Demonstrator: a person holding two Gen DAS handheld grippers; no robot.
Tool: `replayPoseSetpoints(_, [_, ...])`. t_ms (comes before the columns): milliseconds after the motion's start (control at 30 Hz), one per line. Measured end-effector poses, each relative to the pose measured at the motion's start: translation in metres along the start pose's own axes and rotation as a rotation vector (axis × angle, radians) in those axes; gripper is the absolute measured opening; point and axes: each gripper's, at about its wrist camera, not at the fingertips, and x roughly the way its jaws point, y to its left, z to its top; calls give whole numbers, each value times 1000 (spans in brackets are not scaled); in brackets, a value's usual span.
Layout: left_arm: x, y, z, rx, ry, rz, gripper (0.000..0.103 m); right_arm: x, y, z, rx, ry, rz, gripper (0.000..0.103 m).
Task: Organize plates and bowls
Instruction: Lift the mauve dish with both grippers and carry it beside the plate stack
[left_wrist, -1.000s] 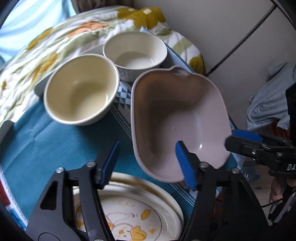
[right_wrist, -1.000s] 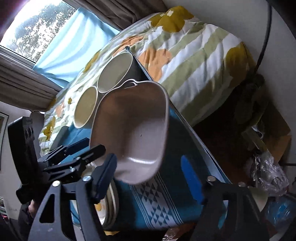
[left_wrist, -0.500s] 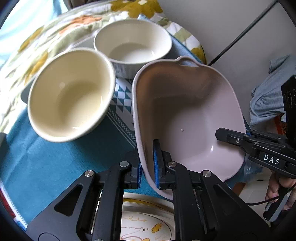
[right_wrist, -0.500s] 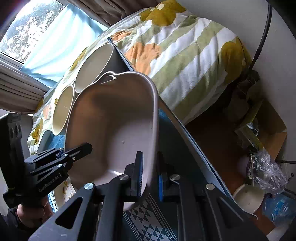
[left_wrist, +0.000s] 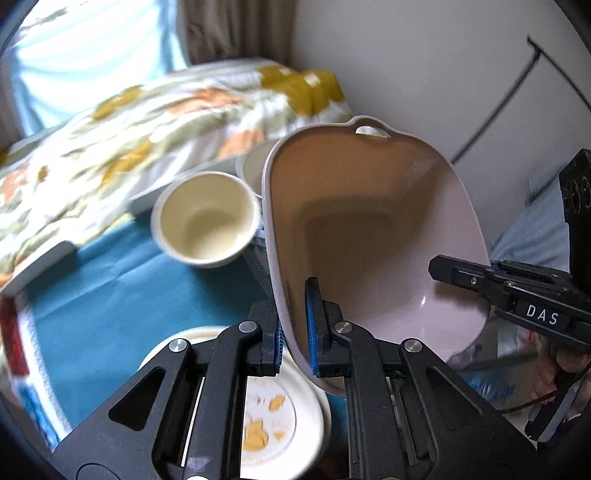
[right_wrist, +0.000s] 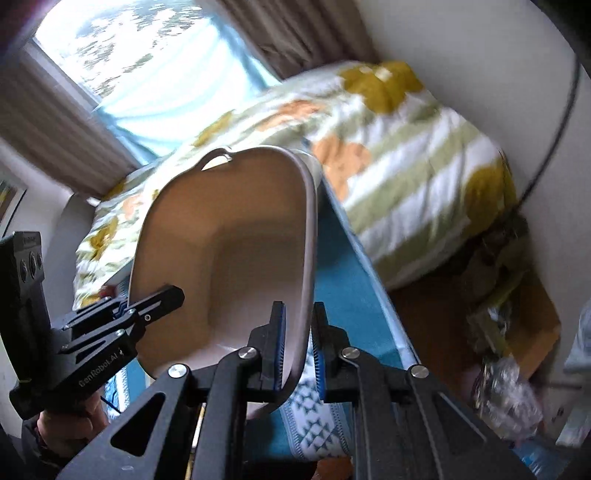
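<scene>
pink dish (left_wrist: 373, 236) centre frame, lifted off blue cloth (left_wrist: 110, 288) | left gripper (left_wrist: 295, 332) and right gripper (right_wrist: 298, 347) each clamped opposite rims, likely to balance it | cream bowl (left_wrist: 207, 221) left-centre, plate (left_wrist: 280, 406) bottom

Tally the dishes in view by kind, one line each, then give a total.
Pink handled dish, clamped by both grippers: 1
Cream bowls: 2; the second is mostly hidden behind the dish
Patterned plate: 1
Total: 4
</scene>
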Motion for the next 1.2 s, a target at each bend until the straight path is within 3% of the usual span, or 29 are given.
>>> replayPoseSetpoints(267, [-91, 37, -53, -192, -107, 164, 9, -17, 79, -15, -237, 26, 137, 13])
replayPoseSetpoints(433, [-136, 80, -103, -317, -116, 253, 9, 2, 136, -41, -348, 96, 219, 13])
replayPoseSetpoints(600, [-156, 138, -149, -410, -88, 309, 9, 36, 196, -72, -422, 175, 261, 13])
replayPoseSetpoints(867, [-133, 233, -212, -500, -9, 283, 9, 118, 266, -128, -453, 276, 223, 13])
replayPoseSetpoints(1200, [-87, 304, -251, -440, 71, 249, 9, 196, 305, -165, -430, 315, 126, 13])
